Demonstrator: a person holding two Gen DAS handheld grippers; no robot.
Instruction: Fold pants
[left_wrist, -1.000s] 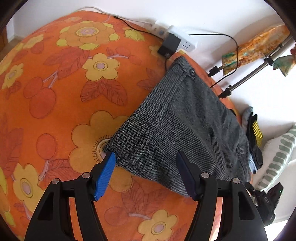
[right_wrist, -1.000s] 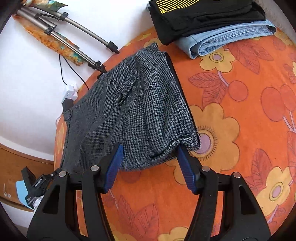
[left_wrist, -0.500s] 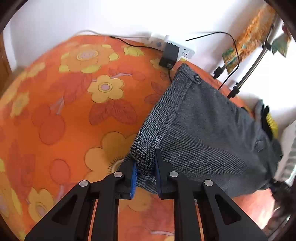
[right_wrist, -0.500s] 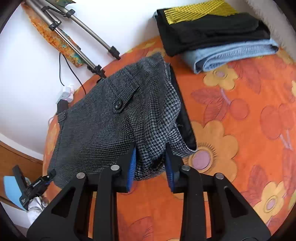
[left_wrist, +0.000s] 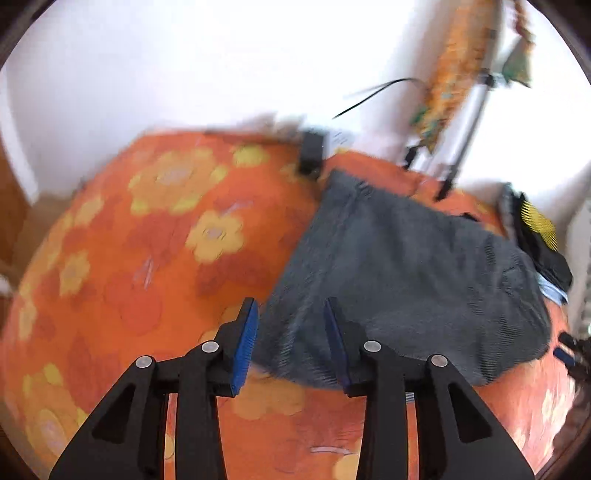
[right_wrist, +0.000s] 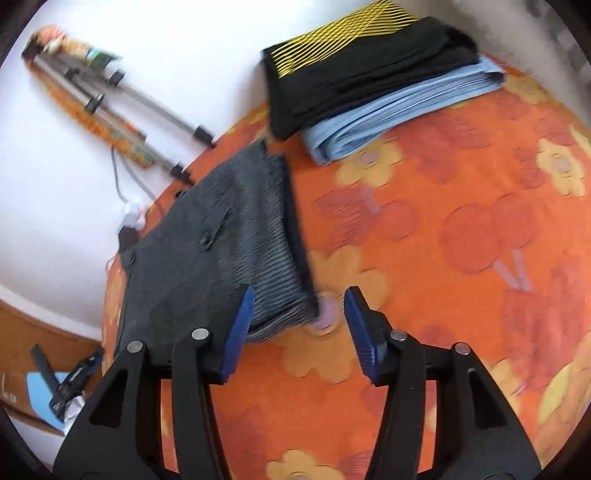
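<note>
The grey checked pants (left_wrist: 399, 273) lie folded in a flat packet on the orange flowered bedspread (left_wrist: 147, 258). They also show in the right wrist view (right_wrist: 214, 254). My left gripper (left_wrist: 290, 332) is open, its blue pads either side of the packet's near left corner, holding nothing. My right gripper (right_wrist: 297, 325) is open and empty over the packet's near right corner. Both views are blurred by motion.
A stack of folded clothes, black with yellow stripes (right_wrist: 354, 62) on light blue denim (right_wrist: 399, 118), lies beyond the pants. A tripod (right_wrist: 136, 103), a power strip with adapter (left_wrist: 314, 147) and cables sit by the white wall. Bare bedspread (right_wrist: 480, 240) extends to the right.
Both grippers had closed on the pants' near edge half a second ago. Now both have opened and let go, and have drawn back a little. The pants lie flat.
</note>
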